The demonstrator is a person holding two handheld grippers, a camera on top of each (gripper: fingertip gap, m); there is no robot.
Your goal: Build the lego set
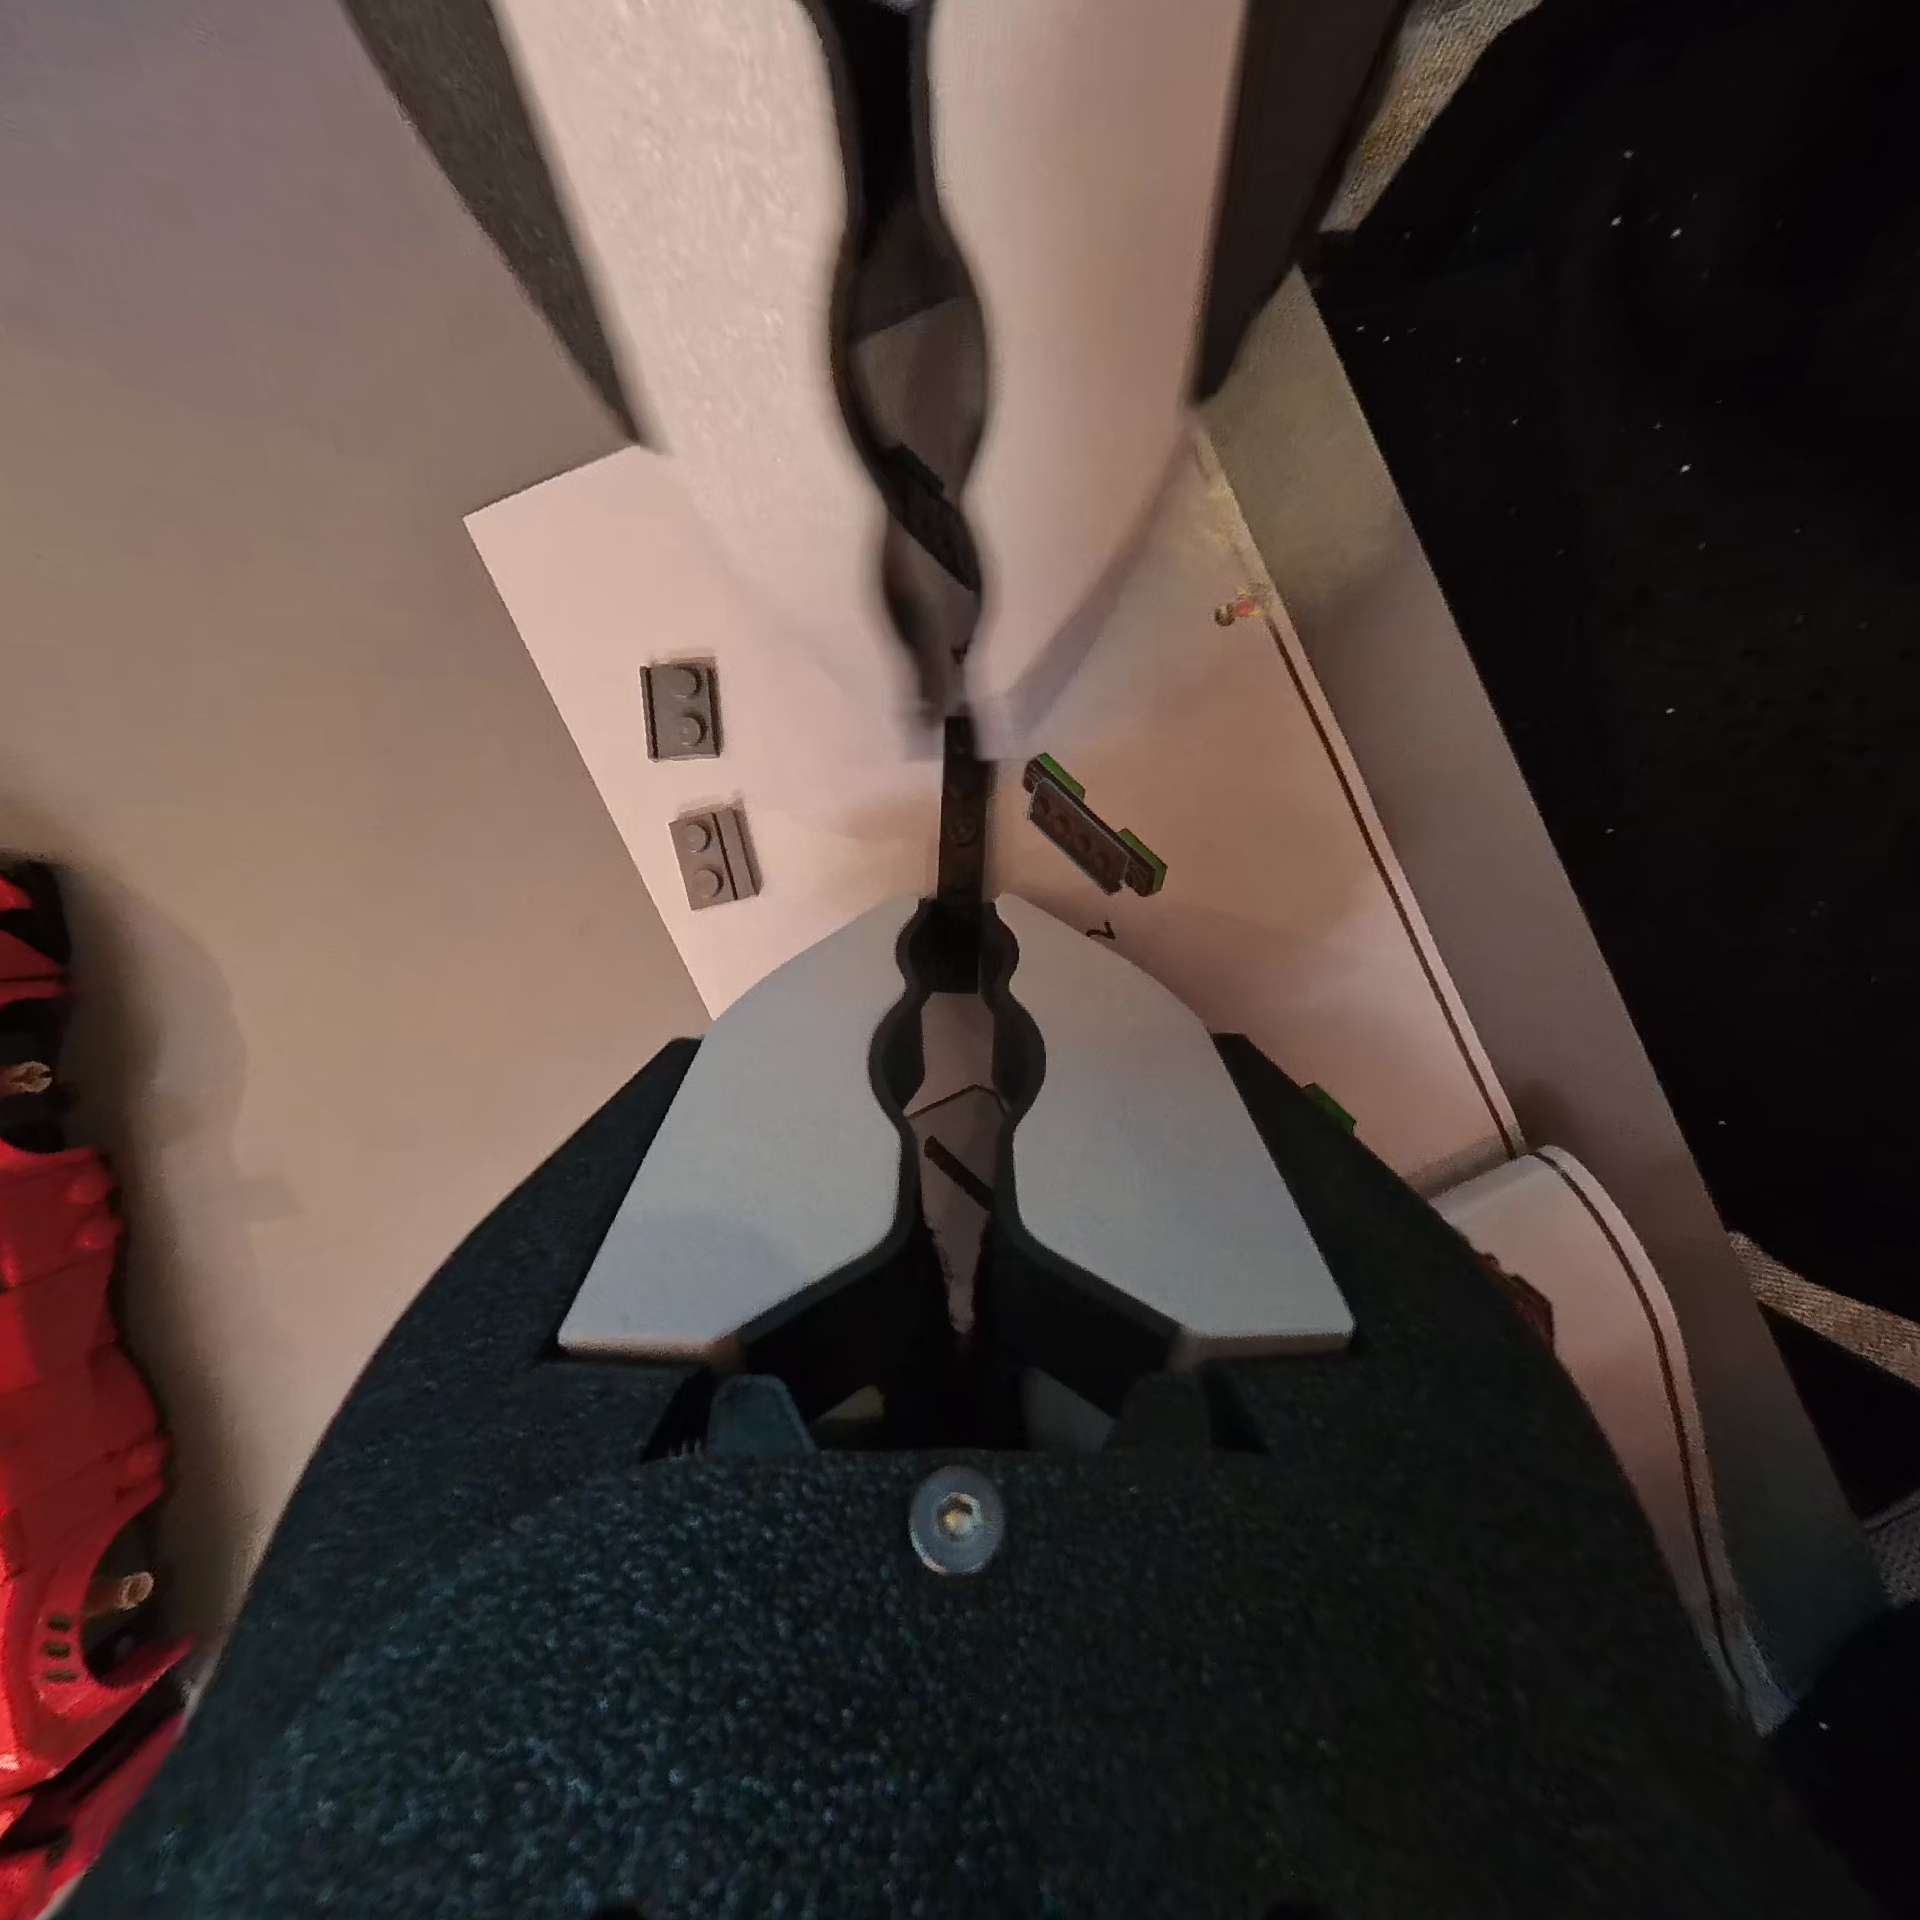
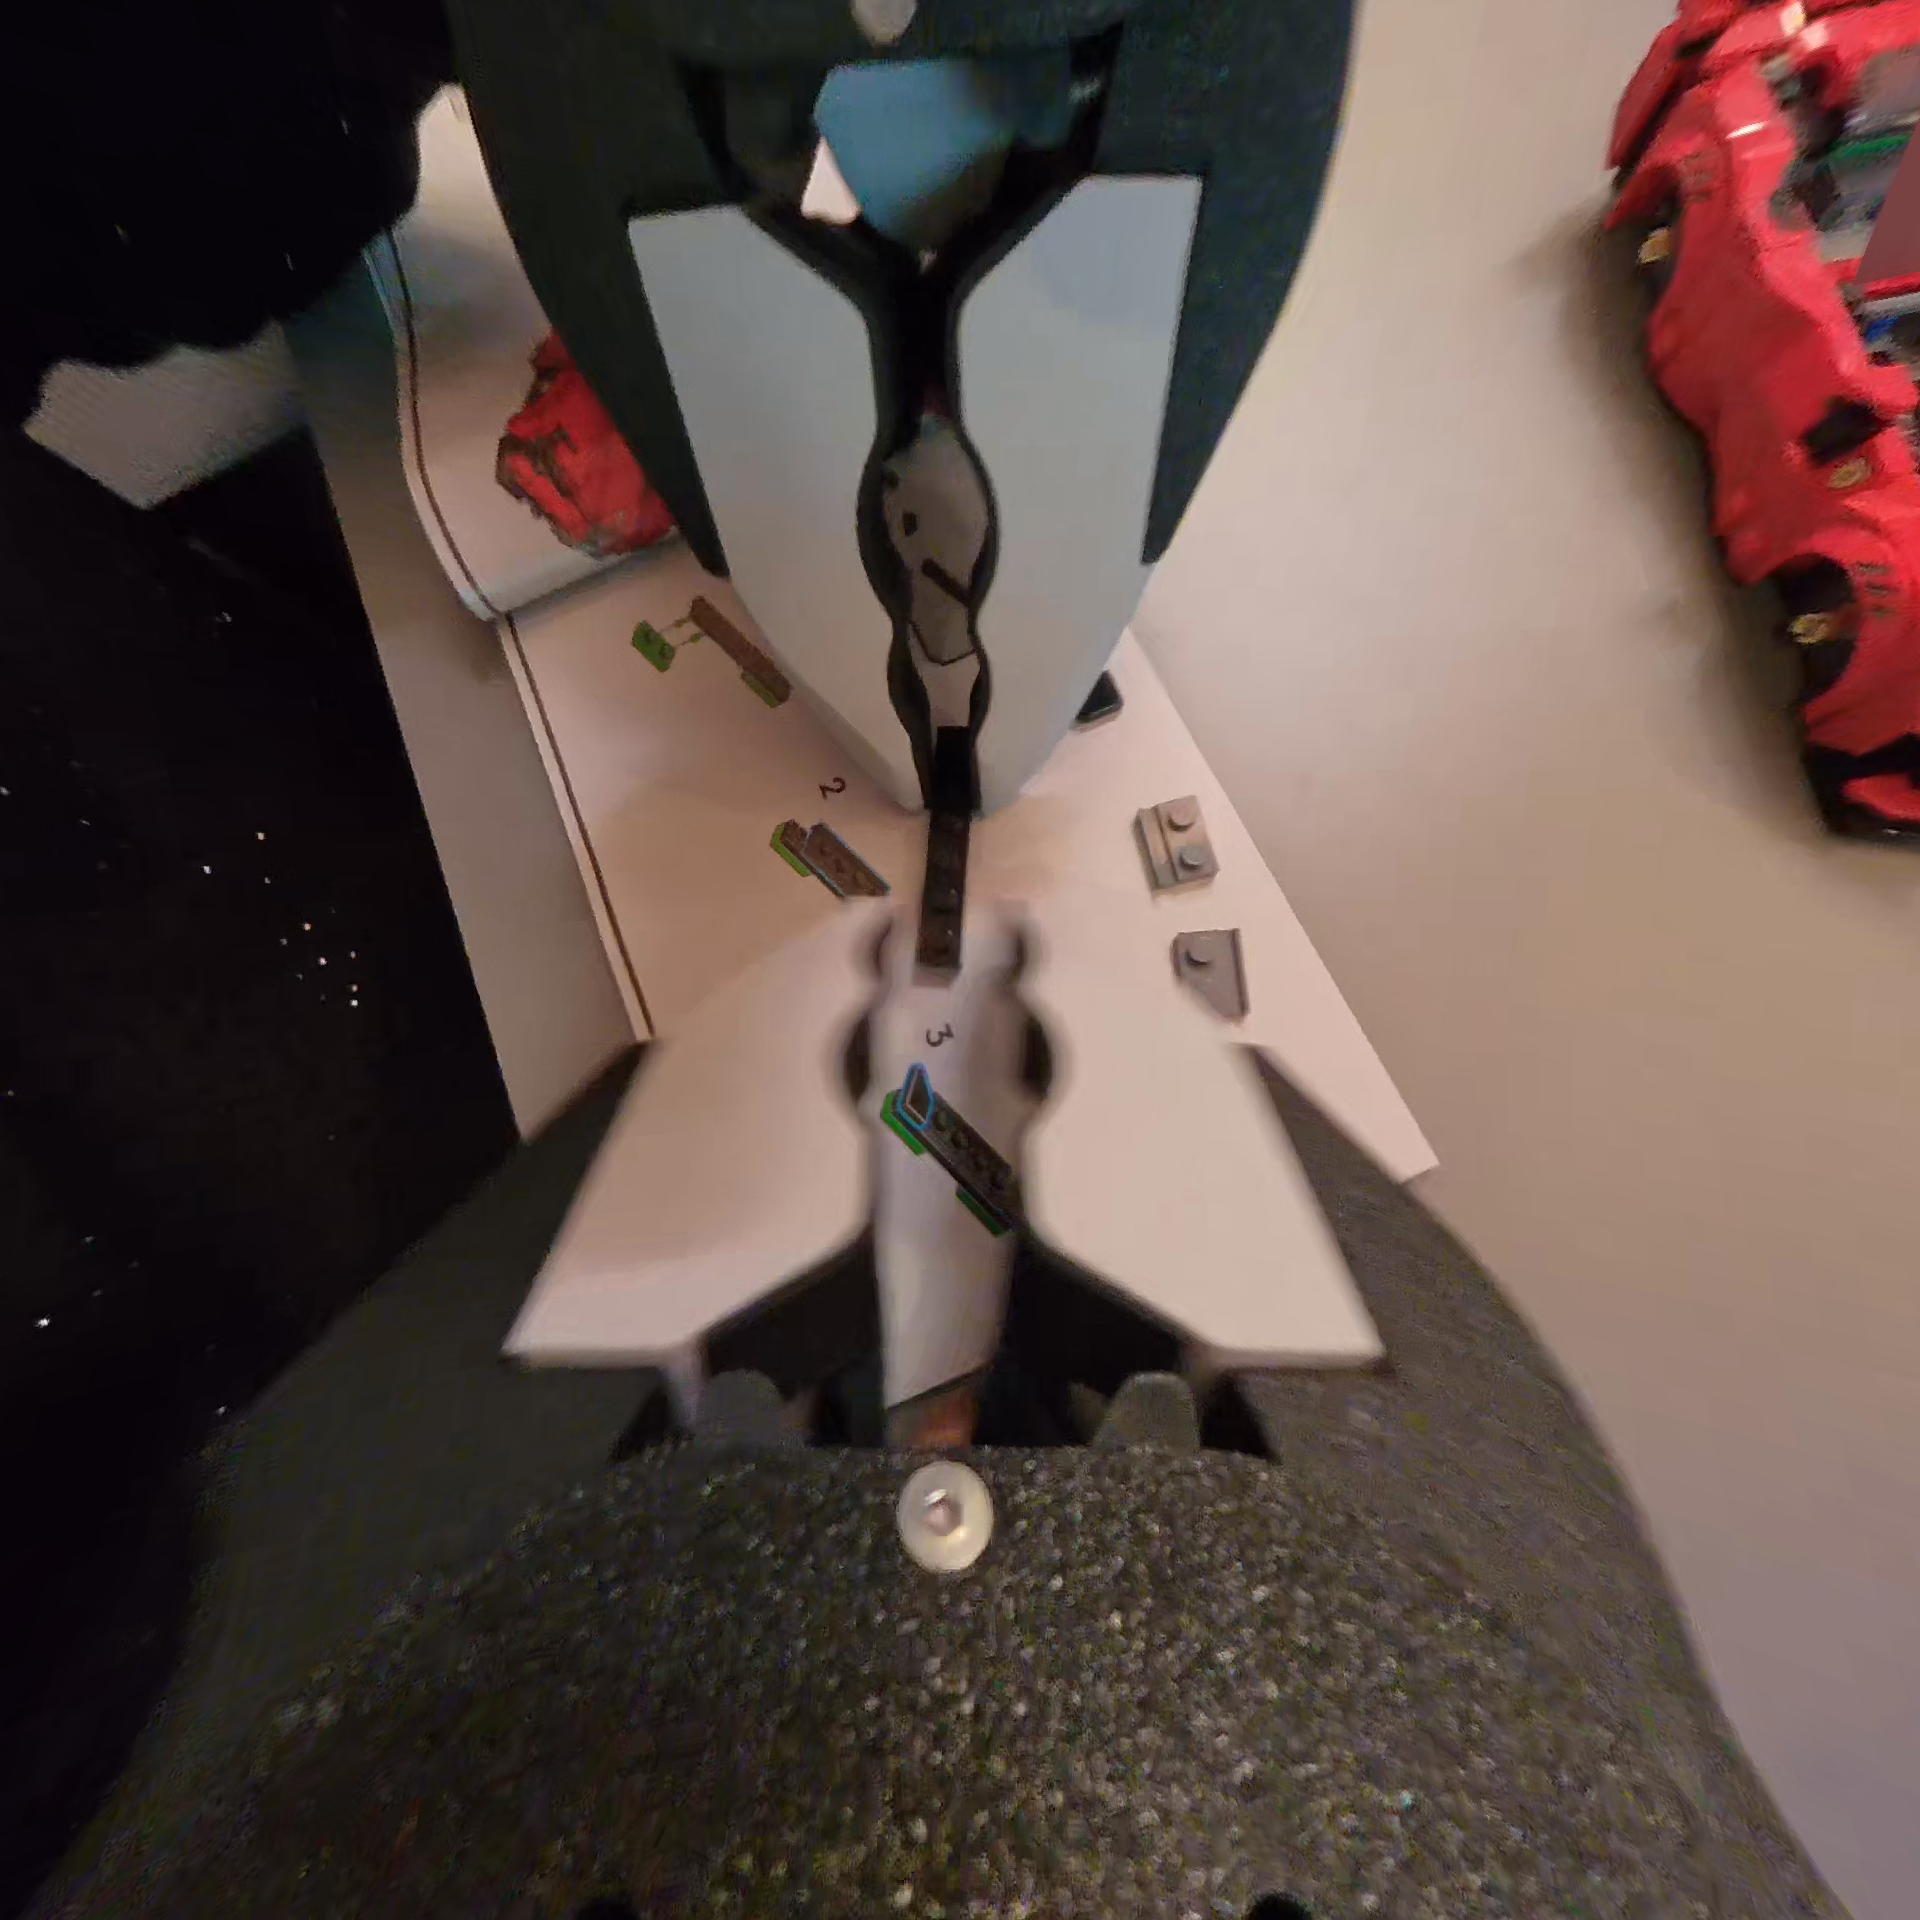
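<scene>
The left tongs (image 1: 948,940) are clamped on one end of a long, thin dark brown studded lego plate (image 1: 961,821), held above an open white printed instruction booklet (image 1: 582,582) on the pale bench (image 1: 260,416). The right tongs (image 2: 940,951) stand slightly parted around the plate's other end; whether they actually pinch it I cannot tell. Two small grey lego plates lie on the booklet's far edge: a square two-stud one (image 2: 1176,844) and a wedge-shaped one (image 2: 1210,971) just beside it. The booklet bears printed step numerals and brick diagrams, not repeated here. A large red built lego car (image 2: 1766,364) sits on the bench, well apart from the booklet.
</scene>
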